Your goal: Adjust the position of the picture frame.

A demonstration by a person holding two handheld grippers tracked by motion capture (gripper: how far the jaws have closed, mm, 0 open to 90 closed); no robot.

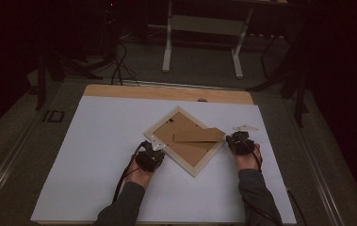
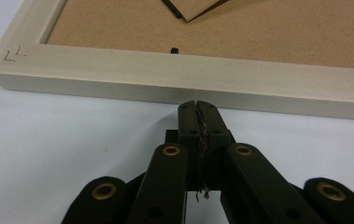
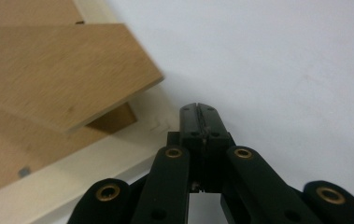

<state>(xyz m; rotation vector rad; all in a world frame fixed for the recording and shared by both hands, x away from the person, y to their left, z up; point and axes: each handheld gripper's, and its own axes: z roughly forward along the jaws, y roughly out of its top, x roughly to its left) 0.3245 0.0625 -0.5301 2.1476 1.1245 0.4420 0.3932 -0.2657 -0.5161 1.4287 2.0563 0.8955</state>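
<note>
A dim high view looks down on a white table with a wooden strip along its far edge. At the centre of the frame a pale wooden picture frame lies face down and turned like a diamond, its brown backing board facing up, likely so the back can be worked on. A brown stand flap lies across the backing, its free end reaching past the frame's right corner. Left of centre, the left gripper rests at the frame's lower-left edge, the person's hand behind it and a dark sleeve entering from the bottom. In the left gripper view its jaws are pressed fully together with nothing between them, tips right against the outer side of the pale moulding, apparently bracing the frame so it cannot slide; whether they truly touch is hard to tell. A small black clip sits at the inner edge of the backing. Right of centre, the right gripper sits just off the frame's right corner. In the right gripper view its jaws are also fully closed and empty, tips over bare table beside the corner, close under the raised end of the flap, seemingly placed to nudge it. At upper right of the frame, small pale pieces lie on the table.
</note>
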